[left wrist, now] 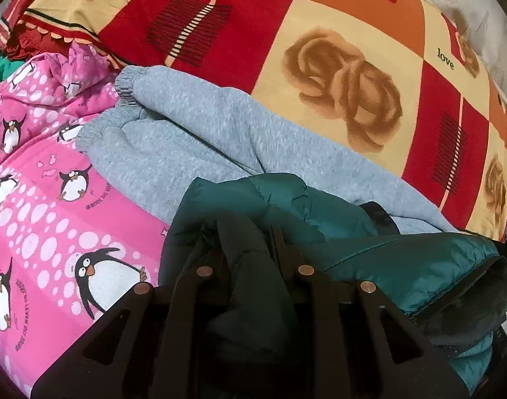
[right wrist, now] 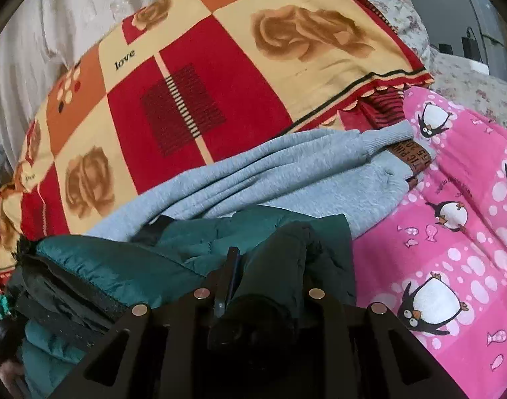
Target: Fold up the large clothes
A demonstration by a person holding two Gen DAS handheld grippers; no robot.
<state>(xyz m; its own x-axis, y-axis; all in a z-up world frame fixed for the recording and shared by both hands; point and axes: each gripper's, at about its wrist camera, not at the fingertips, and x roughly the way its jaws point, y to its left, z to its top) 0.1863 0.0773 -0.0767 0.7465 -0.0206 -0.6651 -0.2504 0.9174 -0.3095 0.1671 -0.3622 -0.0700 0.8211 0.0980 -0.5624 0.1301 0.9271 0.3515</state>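
Your left hand-held gripper (left wrist: 243,246) pinching a fold of the green jacket (left wrist: 403,266), your right hand-held gripper (right wrist: 270,266) clamped on its other end, jacket bunched over grey sweatpants (left wrist: 193,139), pink penguin blanket (left wrist: 37,226) beside.

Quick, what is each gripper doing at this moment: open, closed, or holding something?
Left gripper: closed on a fold of the dark green puffer jacket.
Right gripper: closed on the same jacket.
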